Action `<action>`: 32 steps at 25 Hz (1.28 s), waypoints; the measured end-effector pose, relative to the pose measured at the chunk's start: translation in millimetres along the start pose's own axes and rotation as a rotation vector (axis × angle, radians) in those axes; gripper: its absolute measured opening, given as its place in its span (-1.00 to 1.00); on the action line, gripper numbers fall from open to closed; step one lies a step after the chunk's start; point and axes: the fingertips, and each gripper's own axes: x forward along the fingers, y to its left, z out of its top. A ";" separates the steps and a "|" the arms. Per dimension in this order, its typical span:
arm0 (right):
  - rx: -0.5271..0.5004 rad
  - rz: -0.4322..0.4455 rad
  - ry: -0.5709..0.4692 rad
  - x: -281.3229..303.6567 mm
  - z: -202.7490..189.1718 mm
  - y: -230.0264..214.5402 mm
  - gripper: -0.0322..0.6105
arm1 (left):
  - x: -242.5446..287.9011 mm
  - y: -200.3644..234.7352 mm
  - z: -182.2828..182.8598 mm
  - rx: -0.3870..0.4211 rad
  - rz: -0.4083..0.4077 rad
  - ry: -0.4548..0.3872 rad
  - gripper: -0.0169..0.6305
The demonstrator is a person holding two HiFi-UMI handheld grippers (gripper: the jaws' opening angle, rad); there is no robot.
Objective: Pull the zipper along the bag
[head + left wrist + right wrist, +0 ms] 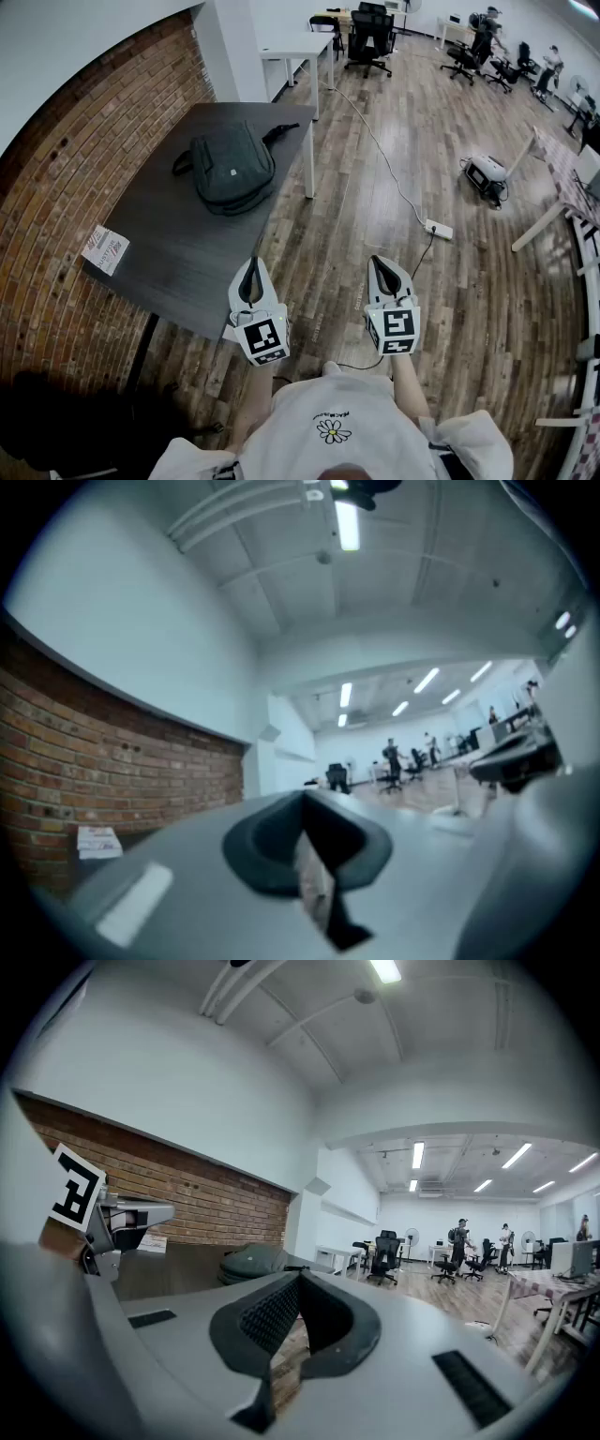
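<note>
A dark green backpack point(232, 167) lies flat on the far half of the dark table point(178, 253); it also shows low in the right gripper view as the backpack point(251, 1262). My left gripper point(251, 265) hovers over the table's near right corner, shut and holding nothing. The right gripper point(382, 266) hangs beside it over the wooden floor, off the table, also shut and empty. Both point forward, well short of the bag. In the left gripper view the shut jaws point(305, 803) hide the bag. The zipper itself is too small to make out.
A brick wall point(56, 206) runs along the table's left side. A white card point(105, 249) lies at the table's left edge. A cable and power strip point(438, 228) cross the floor to the right. White desks, office chairs point(370, 39) and people stand at the far end.
</note>
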 end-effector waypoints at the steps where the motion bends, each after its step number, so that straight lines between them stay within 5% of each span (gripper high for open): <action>1: 0.002 0.000 0.000 2.7 -0.4 -2.1 -0.90 | 3.4 -0.6 -0.5 0.000 0.001 0.002 -0.95; 21: 0.164 0.104 0.031 58.1 -29.0 -24.0 -0.90 | 52.1 -1.3 -19.3 0.022 0.048 0.059 -0.95; 32: 0.092 0.164 -0.043 206.6 -6.6 -47.3 -0.90 | 188.8 27.2 -33.1 0.039 0.065 -0.008 -0.95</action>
